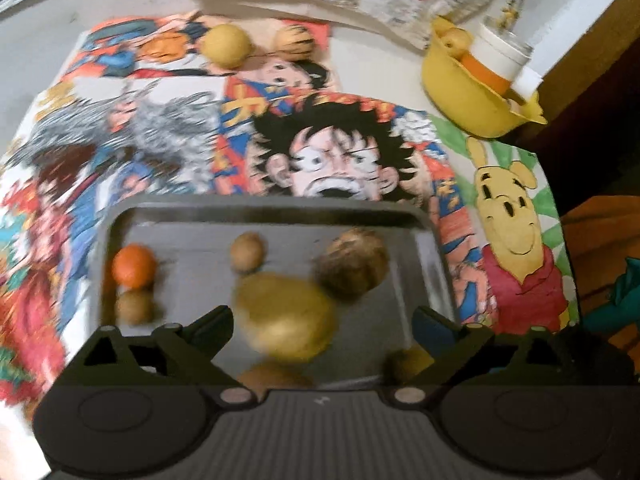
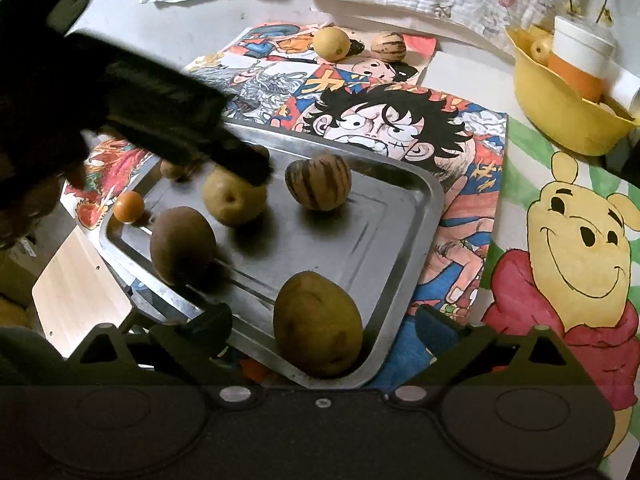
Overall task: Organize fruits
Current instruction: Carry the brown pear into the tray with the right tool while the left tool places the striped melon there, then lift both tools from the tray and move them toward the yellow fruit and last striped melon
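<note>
Left wrist view: the left gripper (image 1: pixel 322 330) stands with its jaws spread wide, pressing on nothing. Between the two fingers, just ahead of them, a yellow pear (image 1: pixel 286 316) rests on the metal tray (image 1: pixel 276 208); the picture is blurred here, so whether either finger brushes it cannot be told. Beyond the right finger sits a striped melon (image 1: pixel 354 262). Straight ahead of the jaws, past the pear, lies a small brown kiwi (image 1: pixel 247 257). Off the left finger, at the tray's edge, an orange (image 1: pixel 133 265) sits touching another kiwi (image 1: pixel 134 306). Well ahead of the jaws, off the tray on the comic posters (image 1: pixel 168 128), lie a yellow fruit (image 1: pixel 225 45) and a striped fruit (image 1: pixel 293 43).

Right wrist view: the right gripper (image 2: pixel 322 330) is likewise released, jaws wide and gripping nothing. A large brown-green fruit (image 2: pixel 318 324) stands between the fingers at the tray's (image 2: pixel 400 216) near edge, apart from both. Ahead of the left finger stands a brown kiwi (image 2: pixel 182 244); further ahead are the pear (image 2: pixel 232 202) and the striped melon (image 2: pixel 318 182). The left gripper's black body (image 2: pixel 160 116) reaches in over the pear. Far off the right finger, a yellow bowl (image 2: pixel 560 100) holds a cup (image 2: pixel 580 56).
</note>
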### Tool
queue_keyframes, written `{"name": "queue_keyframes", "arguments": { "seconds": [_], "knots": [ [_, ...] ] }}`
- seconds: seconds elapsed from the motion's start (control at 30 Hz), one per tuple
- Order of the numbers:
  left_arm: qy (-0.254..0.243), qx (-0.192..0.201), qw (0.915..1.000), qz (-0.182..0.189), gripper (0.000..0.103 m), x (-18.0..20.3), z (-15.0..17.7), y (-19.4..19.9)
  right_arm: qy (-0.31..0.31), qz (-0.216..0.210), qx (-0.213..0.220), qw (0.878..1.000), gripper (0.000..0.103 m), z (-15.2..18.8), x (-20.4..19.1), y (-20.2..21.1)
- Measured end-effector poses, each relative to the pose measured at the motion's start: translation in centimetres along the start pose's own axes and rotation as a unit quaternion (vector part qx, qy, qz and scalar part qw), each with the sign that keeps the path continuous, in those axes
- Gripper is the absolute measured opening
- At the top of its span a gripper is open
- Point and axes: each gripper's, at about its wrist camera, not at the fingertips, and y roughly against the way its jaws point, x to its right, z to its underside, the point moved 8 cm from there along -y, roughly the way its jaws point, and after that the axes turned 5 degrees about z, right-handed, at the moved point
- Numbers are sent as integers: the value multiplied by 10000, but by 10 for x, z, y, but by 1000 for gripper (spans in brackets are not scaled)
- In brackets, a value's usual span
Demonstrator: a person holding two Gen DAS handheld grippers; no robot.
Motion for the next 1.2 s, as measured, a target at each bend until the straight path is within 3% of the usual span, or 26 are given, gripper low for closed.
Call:
{"name": "queue_keyframes", "arguments": {
  "seconds": [0.33, 0.6, 1.2],
  "knots": [
    [-201, -90, 9991, -365, 102, -44, 39, 38, 106, -60, 55, 9999, 100, -7, -9, 4],
    [-16, -201, 9977, -654, 102, -78, 54, 55, 205, -85, 131, 9997, 102, -20, -17, 0],
    [563, 61, 9936, -978, 102, -113, 20, 61, 113, -128, 545, 9984, 102, -70, -8, -16]
  ]
}}
